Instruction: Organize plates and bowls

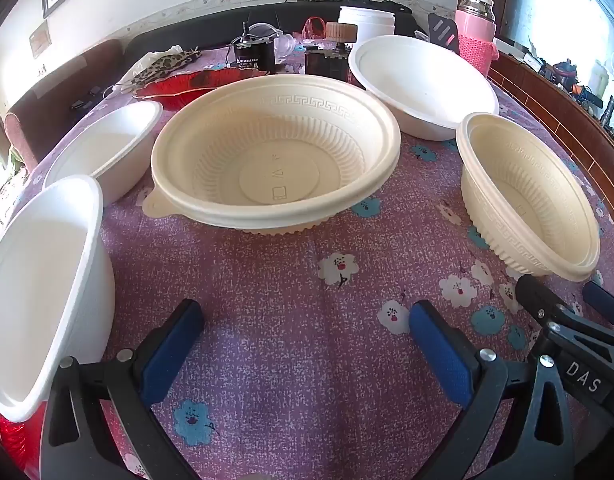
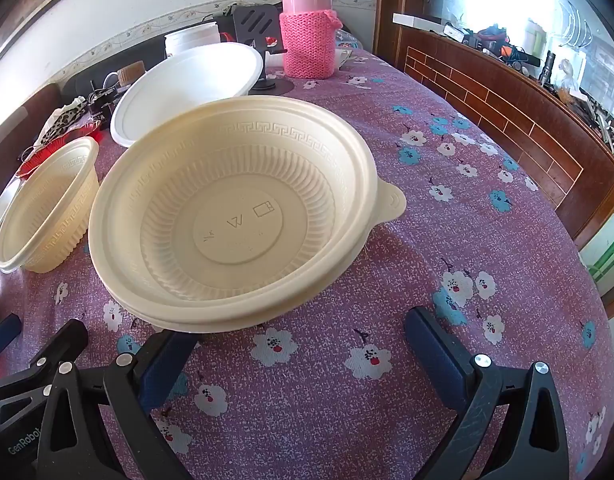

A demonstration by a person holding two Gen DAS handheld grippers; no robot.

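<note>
Your nearest white bowl [image 1: 43,292] on the left is cut off by the left wrist picture's edge, and it hides most of a red thing [image 1: 11,436] beneath it. In your right wrist view, the smaller cream bowl [image 2: 47,208] loses its near rim to the edge. The clutter [image 1: 263,48] behind the bowls is too small to tell apart.

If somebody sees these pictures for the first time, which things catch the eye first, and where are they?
The large cream bowl with ribbed walls stands in the middle of the flowered purple tablecloth, with a second cream bowl to its right and white bowls to its left. At the far edge stands a pink flask in a knitted sleeve.
</note>
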